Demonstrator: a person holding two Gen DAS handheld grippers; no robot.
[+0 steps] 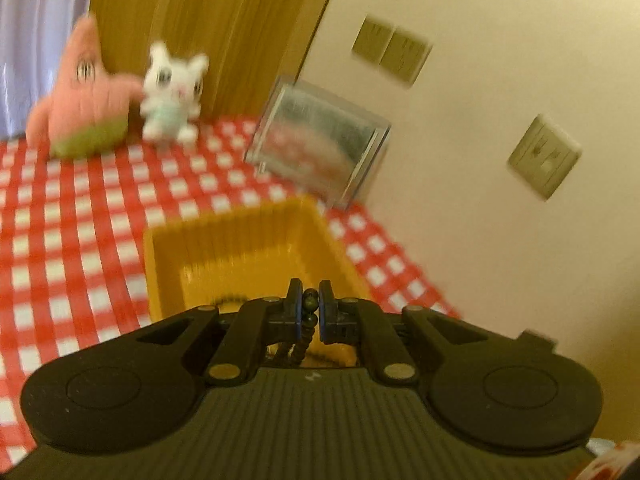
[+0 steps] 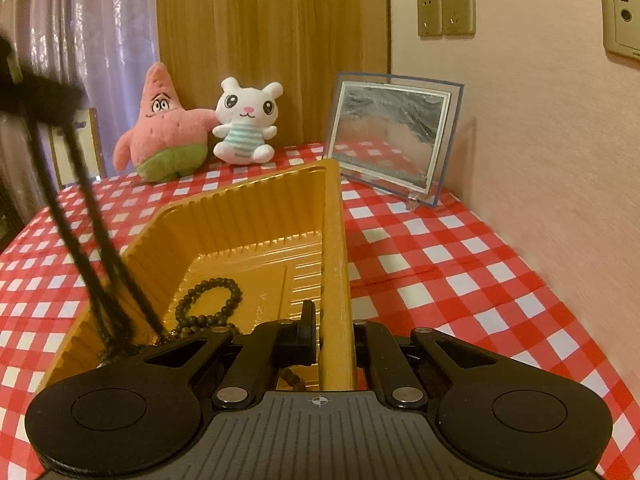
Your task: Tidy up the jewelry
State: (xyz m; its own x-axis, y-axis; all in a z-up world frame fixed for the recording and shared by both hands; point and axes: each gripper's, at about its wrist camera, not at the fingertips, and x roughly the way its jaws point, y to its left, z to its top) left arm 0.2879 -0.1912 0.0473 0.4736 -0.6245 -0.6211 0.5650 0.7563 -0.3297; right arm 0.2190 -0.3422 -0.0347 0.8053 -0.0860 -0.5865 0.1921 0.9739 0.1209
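A gold plastic tray (image 2: 256, 216) stands on the red-checked table; it also shows in the left wrist view (image 1: 240, 236). My left gripper (image 1: 310, 300) is shut on a dark bead strand (image 1: 310, 320) and holds it above the tray. In the right wrist view the strand (image 2: 80, 216) hangs down blurred from the upper left into the tray's near left corner. A coil of dark beads (image 2: 208, 304) lies on the tray floor. My right gripper (image 2: 334, 332) is shut on the tray's right rim (image 2: 336, 280), one finger inside and one outside.
A pink star plush (image 2: 164, 128) and a white bunny plush (image 2: 246, 120) sit at the table's back. A framed picture (image 2: 390, 136) leans near the wall on the right. Wall sockets (image 2: 446, 8) are above. The left wrist view is motion-blurred.
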